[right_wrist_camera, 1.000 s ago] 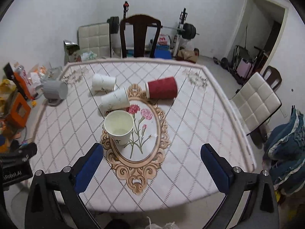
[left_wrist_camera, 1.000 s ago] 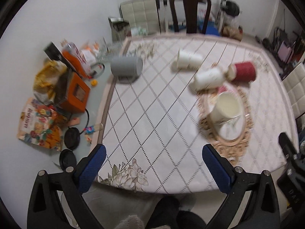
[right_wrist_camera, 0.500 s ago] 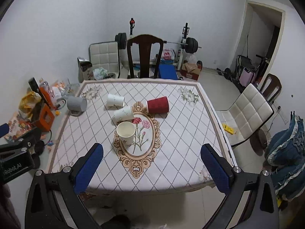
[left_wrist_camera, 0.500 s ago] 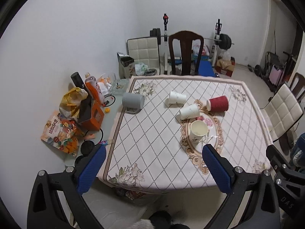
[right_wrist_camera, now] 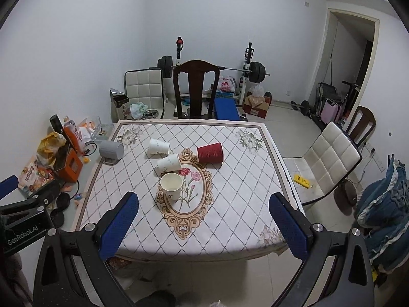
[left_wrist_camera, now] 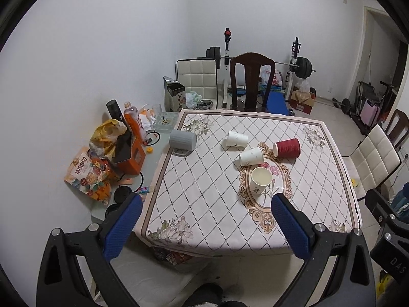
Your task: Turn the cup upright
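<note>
A white paper cup [left_wrist_camera: 260, 181] [right_wrist_camera: 171, 185] stands upright on the oval floral mat. Two white cups [left_wrist_camera: 237, 138] [left_wrist_camera: 251, 156] lie on their sides behind it, also in the right wrist view [right_wrist_camera: 158, 147] [right_wrist_camera: 168, 163]. A red ribbed cup [left_wrist_camera: 286, 148] [right_wrist_camera: 210, 152] lies on its side. My left gripper [left_wrist_camera: 204, 225] is open and empty, far back from the table's near edge. My right gripper [right_wrist_camera: 204, 222] is open and empty, also held back and high.
A grey cylinder [left_wrist_camera: 183, 140] lies at the table's left edge. Snack bags, an orange box [left_wrist_camera: 133, 157] and bottles crowd a side surface on the left. A dark wooden chair [right_wrist_camera: 196, 89] stands behind the table, a white chair [right_wrist_camera: 329, 158] on the right.
Both grippers have pulled back and up from the table, so the whole table and room now show. The cups have not moved.
</note>
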Tool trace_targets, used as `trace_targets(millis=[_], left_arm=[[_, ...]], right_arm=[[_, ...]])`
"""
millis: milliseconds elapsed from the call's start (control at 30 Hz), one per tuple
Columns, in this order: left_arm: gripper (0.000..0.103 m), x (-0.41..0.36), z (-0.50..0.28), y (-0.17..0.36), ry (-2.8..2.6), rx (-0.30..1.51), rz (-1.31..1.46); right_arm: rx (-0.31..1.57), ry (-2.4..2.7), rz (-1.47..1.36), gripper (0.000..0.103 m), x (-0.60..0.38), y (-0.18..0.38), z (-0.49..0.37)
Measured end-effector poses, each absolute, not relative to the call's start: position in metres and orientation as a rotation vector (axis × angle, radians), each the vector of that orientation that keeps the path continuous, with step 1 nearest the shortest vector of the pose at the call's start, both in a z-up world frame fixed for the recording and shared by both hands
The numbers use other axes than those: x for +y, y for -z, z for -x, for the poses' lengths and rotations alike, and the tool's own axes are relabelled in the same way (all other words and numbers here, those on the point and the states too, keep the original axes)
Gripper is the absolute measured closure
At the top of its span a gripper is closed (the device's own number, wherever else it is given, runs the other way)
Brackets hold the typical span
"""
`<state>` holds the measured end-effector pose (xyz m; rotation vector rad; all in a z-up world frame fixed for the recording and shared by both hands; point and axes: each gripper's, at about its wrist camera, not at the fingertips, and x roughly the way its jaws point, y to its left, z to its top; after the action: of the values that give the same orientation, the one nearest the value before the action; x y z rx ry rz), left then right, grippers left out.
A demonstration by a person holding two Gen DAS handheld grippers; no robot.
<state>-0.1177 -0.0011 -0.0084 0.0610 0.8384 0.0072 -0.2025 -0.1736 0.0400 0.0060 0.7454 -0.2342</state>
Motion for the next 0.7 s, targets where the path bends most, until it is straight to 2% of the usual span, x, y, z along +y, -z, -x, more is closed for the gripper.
trace_targets(millis=[700], left_arm=[[0.000, 0.0077, 0.1218, 0.0085, -0.028, 0.862, -0.068]], right_arm=[[0.772, 0.208, -0.013, 0.000, -0.1684, -0.0421, 0.1991]])
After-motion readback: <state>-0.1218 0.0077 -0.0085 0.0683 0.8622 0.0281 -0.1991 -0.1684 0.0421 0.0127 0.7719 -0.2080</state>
